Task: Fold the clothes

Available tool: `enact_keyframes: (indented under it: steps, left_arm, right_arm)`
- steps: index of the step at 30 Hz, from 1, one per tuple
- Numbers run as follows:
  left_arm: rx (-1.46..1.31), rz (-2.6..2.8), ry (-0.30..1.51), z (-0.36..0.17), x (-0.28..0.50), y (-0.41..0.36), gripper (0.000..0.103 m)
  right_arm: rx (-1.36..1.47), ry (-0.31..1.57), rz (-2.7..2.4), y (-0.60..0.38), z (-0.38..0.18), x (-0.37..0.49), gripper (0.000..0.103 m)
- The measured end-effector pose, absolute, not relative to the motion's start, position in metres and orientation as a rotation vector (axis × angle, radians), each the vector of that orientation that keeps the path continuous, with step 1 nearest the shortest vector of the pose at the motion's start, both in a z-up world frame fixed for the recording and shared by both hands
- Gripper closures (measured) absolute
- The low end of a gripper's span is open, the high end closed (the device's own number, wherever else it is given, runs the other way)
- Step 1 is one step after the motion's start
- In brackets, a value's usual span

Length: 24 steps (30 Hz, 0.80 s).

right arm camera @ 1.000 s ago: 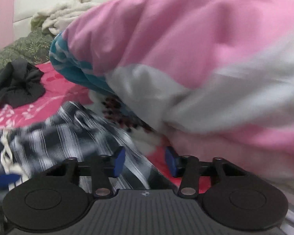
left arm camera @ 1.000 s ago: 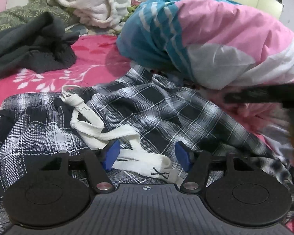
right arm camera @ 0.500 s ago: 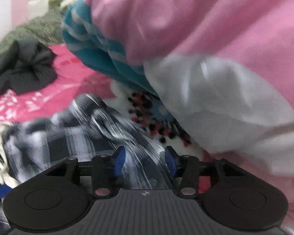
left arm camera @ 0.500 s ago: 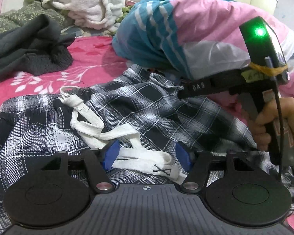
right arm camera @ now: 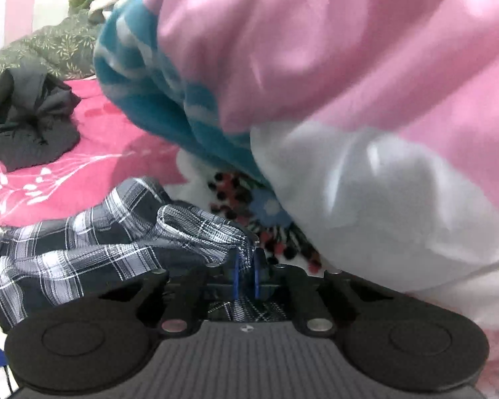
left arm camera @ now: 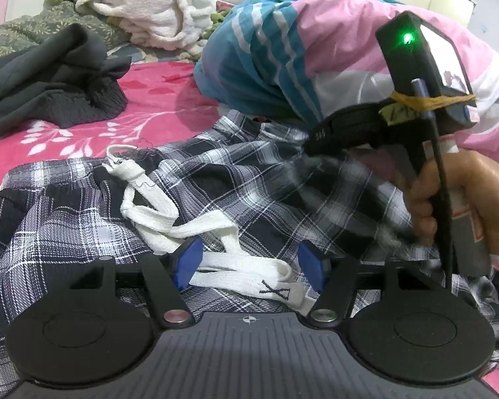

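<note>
Right hand-held gripper pinches the plaid shorts' edge; left hand-held gripper gapes over the drawstring. Next, probably: spread them flat.

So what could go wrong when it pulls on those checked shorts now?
The right gripper pinches only a small edge of the checked shorts, so the cloth may slip out. The open left gripper sits over the white drawstring and might catch the string instead. The big quilt lies close and could snag.
</note>
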<state>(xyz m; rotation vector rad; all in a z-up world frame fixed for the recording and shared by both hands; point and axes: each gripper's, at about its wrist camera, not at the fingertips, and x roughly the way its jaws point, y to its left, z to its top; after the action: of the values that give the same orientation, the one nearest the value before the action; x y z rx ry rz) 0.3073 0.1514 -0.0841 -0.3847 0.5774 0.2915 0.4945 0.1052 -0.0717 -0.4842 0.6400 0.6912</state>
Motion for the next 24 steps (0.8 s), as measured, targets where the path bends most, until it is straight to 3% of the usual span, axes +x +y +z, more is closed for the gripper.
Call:
enact_keyframes:
  steps: [2, 3, 6, 7, 8, 15, 24]
  left_arm:
    - [-0.386, 0.291, 0.578, -0.084, 0.307, 0.152, 0.039]
    - [-0.385, 0.29, 0.579, -0.084, 0.307, 0.152, 0.039]
    - [-0.388, 0.287, 0.581, -0.084, 0.308, 0.154, 0.039]
    - [-0.389, 0.285, 0.582, -0.084, 0.307, 0.154, 0.039]
    - [-0.391, 0.284, 0.582, -0.084, 0.307, 0.155, 0.039]
    - [-0.397, 0.278, 0.583, -0.084, 0.306, 0.156, 0.039]
    - [-0.396, 0.273, 0.584, -0.083, 0.306, 0.156, 0.039]
  right_arm:
    - [-0.514, 0.638, 0.672, 0.109, -0.076, 0.494, 0.094]
    - [-0.52, 0.653, 0.681, 0.11, -0.077, 0.494, 0.088]
    - [-0.513, 0.68, 0.716, 0.109, -0.076, 0.495, 0.053]
    - [-0.494, 0.673, 0.73, 0.107, -0.073, 0.495, 0.044]
    - [-0.474, 0.667, 0.744, 0.104, -0.07, 0.496, 0.041]
    - [-0.26, 0.698, 0.732, 0.094, -0.064, 0.523, 0.04]
    - [-0.333, 0.736, 0.687, 0.102, -0.081, 0.524, 0.056]
